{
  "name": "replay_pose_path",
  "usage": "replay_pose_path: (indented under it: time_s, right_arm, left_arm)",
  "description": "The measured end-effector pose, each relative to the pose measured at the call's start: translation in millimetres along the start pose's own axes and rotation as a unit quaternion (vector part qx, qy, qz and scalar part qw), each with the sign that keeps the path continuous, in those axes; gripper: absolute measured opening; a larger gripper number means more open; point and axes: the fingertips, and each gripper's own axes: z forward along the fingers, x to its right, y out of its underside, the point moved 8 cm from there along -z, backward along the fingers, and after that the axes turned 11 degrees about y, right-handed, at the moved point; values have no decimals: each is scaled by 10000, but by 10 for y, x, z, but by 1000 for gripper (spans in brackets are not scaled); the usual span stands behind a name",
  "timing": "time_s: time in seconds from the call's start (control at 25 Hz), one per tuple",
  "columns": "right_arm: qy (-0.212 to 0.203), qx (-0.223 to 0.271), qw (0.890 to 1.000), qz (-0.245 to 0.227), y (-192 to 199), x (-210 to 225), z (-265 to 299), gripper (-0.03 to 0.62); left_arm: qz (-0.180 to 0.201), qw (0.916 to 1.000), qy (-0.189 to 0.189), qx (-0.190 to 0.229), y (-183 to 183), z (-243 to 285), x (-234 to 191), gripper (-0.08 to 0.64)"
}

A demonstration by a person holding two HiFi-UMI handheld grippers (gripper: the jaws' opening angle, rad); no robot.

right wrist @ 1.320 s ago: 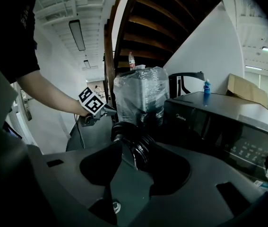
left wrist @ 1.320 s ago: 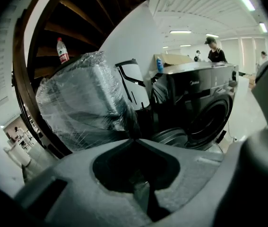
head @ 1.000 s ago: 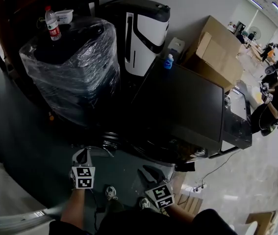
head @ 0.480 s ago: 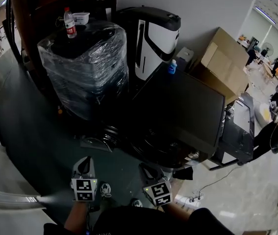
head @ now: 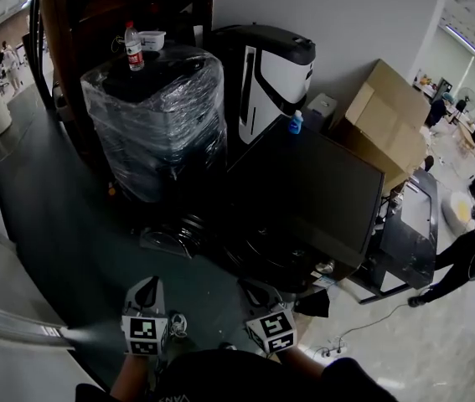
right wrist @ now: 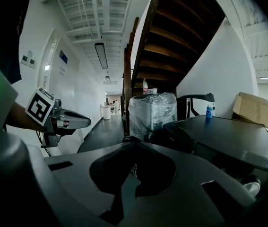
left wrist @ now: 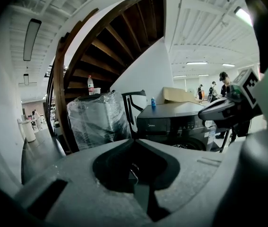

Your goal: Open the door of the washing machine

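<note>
With the left tongs (head: pixel 146 285) and right tongs (head: pixel 255 290) both pressed together and empty at bottom centre, well short of the dark washing machine (head: pixel 321 182) at centre right, spread one before hooking its door (left wrist: pixel 190 144), probably low on the front.
</note>
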Motion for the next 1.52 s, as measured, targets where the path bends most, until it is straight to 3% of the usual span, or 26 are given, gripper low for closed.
replay_pose_path:
  time_s: [0.2,0.64,1.12,1.52]
  right_arm:
    - [-218,-118,9994,251,6,-31,-166,5]
    - [-457,-185,9986,199,282,-41,-334,3]
    - [-423,-110,9988,221,316,-18,-387,3]
    - [-333,-78,9992,186,366,-29,-428,3]
  left_arm:
    - [-71,10000,20,29,36,-126,268,17]
    - [157,9993,252,-216,156,-244,681,17]
    - [32,9993,244,-271,116,-279,801,18]
    - [256,9995,161,-108,207,-301,810,18]
